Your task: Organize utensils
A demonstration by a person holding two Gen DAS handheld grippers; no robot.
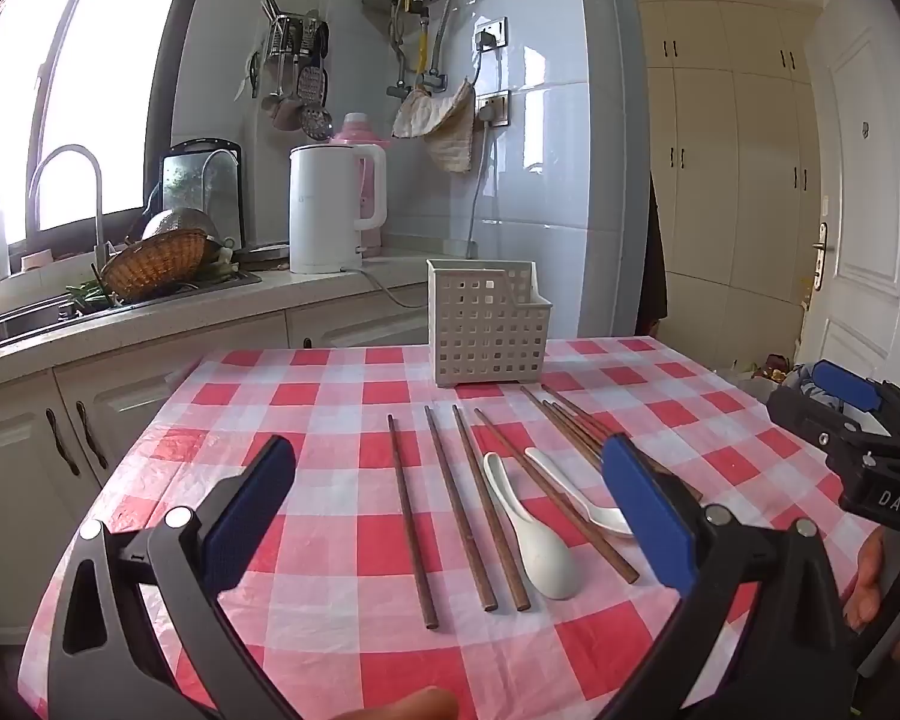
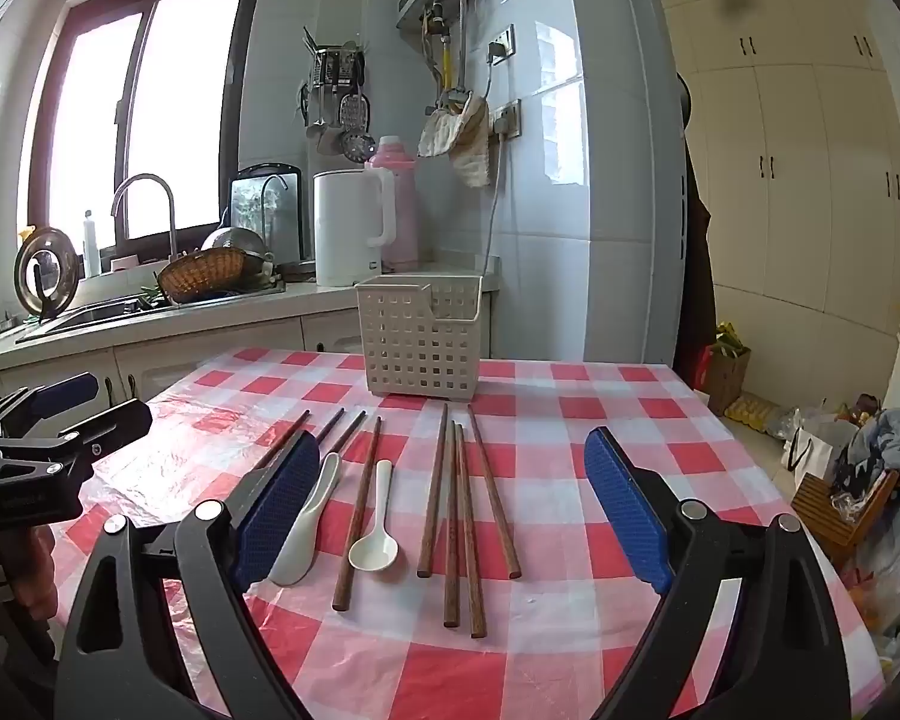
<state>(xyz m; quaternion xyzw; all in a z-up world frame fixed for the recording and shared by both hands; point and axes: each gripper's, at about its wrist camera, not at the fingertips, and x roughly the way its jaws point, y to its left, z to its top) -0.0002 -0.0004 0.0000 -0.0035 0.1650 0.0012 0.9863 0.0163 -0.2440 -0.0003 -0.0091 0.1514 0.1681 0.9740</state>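
Observation:
Several brown wooden chopsticks (image 1: 411, 522) (image 2: 462, 516) lie side by side on the red-and-white checked table (image 1: 330, 546) (image 2: 570, 600). Two white ceramic spoons lie among them: the left spoon (image 1: 531, 531) (image 2: 306, 528) and the right spoon (image 1: 576, 492) (image 2: 378, 528). A white perforated utensil basket (image 1: 486, 327) (image 2: 420, 330) stands upright at the table's far edge. My left gripper (image 1: 450, 510) is open and empty above the near end of the chopsticks. My right gripper (image 2: 450, 510) is open and empty, hovering over the utensils; it also shows in the left wrist view (image 1: 858, 414).
A kitchen counter with a sink (image 2: 90, 312), a wicker basket (image 1: 156, 264), a white kettle (image 1: 324, 210) and a pink thermos (image 2: 396, 210) runs behind the table. Bags and a wooden stool (image 2: 840, 504) sit on the floor to the right.

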